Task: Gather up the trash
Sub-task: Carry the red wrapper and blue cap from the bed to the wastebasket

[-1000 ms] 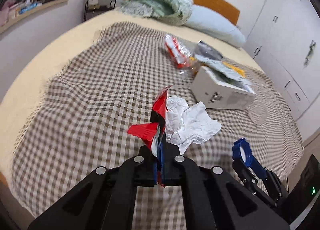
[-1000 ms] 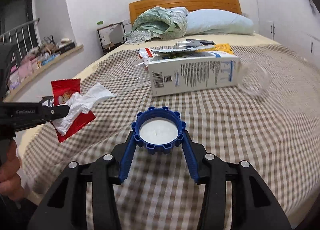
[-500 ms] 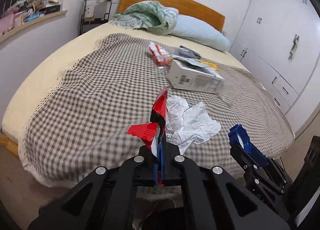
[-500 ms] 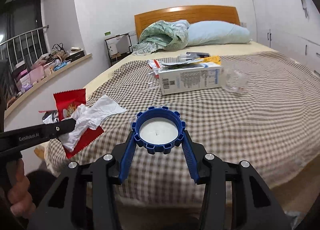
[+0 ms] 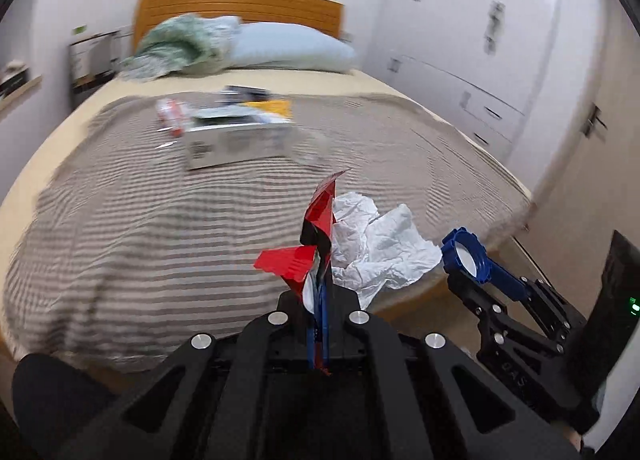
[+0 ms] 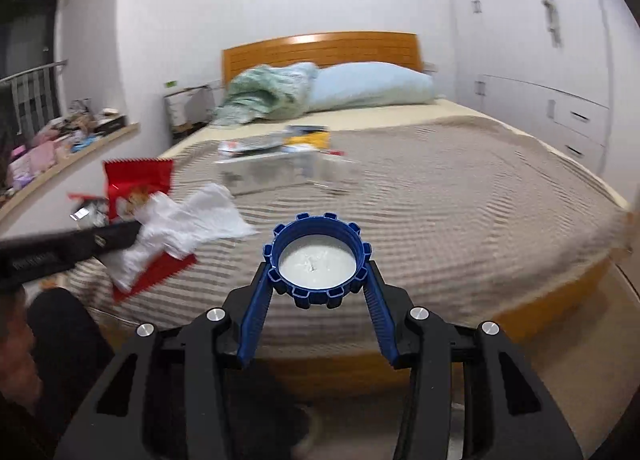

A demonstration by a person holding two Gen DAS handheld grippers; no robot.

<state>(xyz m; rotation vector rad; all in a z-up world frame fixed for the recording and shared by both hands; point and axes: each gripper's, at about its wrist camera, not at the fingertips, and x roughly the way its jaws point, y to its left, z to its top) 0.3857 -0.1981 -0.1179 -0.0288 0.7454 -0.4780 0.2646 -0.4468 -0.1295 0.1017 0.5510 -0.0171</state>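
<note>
Ahead, the bed (image 5: pixel 200 244) carries a stiff carton (image 5: pixel 236 141), best grasped across its narrow end. My left jaws pinch a limp red wrapper (image 5: pixel 318 219) and tissue (image 5: pixel 380 244); my right jaws clamp a rigid blue cap (image 6: pixel 318 260).

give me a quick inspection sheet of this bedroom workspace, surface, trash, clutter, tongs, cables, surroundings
surface: bed with a checked cover; view blurred.
job's things: red wrapper and white tissue pinched together in the left tongs; blue cap held in the right tongs; white carton lying on the cover with more wrappers behind it.
clutter: green blanket and pillow at the headboard; items on the side ledge.
tongs: both shut on trash, held off the bed's foot.
cables: nothing seen.
surroundings: white wardrobe with drawers at right, wooden floor below.
</note>
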